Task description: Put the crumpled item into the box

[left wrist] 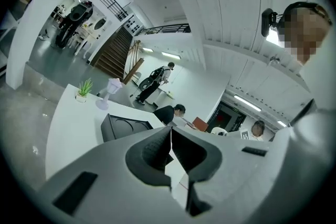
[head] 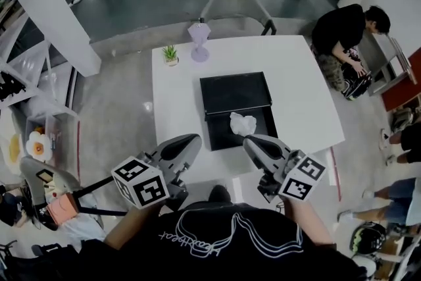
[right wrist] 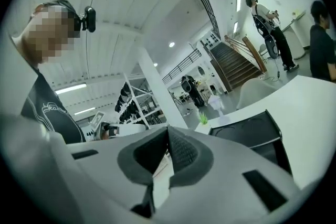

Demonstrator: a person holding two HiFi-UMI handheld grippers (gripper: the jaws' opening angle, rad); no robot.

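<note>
A white crumpled item lies inside the near half of an open black box in the middle of the white table. The box's lid is folded back flat behind it. My left gripper hovers at the table's near edge, left of the box, shut with nothing in it. My right gripper is just in front of the box, near the crumpled item but apart from it, also shut and empty. In the left gripper view the gripper has its jaws together and the box ahead. The right gripper shows the same, with the box to its right.
A small potted plant and a lilac lamp-like ornament stand at the table's far left corner. A pale chair is behind the table. A person in black crouches to the right. A stand and clutter sit by my left.
</note>
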